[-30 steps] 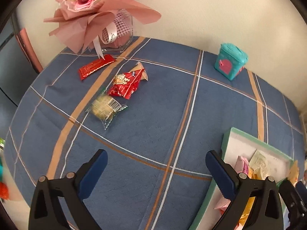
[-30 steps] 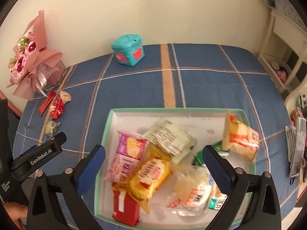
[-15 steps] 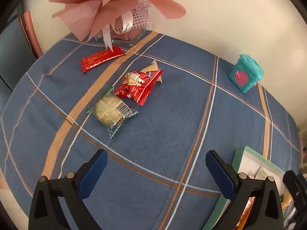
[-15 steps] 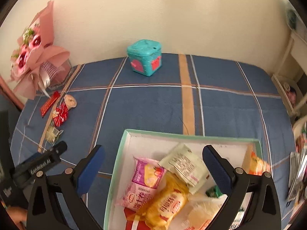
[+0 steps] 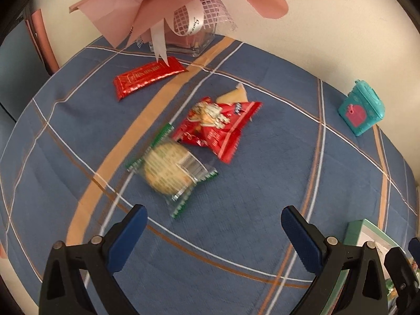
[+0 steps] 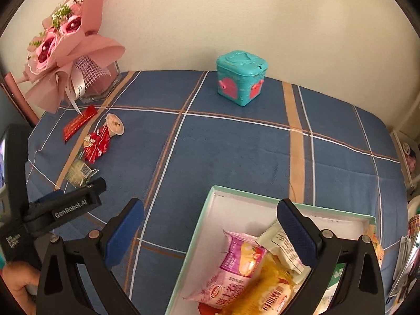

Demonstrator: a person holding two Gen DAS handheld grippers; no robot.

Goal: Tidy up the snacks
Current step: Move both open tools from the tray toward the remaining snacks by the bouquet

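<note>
My left gripper (image 5: 214, 221) is open and empty, just short of a clear-wrapped round biscuit (image 5: 170, 172). Behind the biscuit lie a red snack bag (image 5: 218, 128), a small beige cup snack (image 5: 235, 94) and a red bar (image 5: 148, 76). These snacks also show at the left in the right wrist view: biscuit (image 6: 78, 170), red bag (image 6: 97, 144), red bar (image 6: 78, 122). My right gripper (image 6: 210, 221) is open and empty over the near left rim of a mint-edged white box (image 6: 328, 210) holding several packets, among them a pink one (image 6: 236, 262) and a yellow one (image 6: 273, 288).
A blue plaid cloth (image 6: 236, 144) covers the table. A pink bouquet in a glass vase (image 6: 71, 60) stands at the back left by the wall. A teal toy box (image 6: 240, 76) stands at the back. The left gripper's body (image 6: 60, 207) shows at the left.
My left gripper has moved forward and left toward the loose snacks, which now look larger. My right gripper has drawn back and left, from over the box's middle to its near left rim.
</note>
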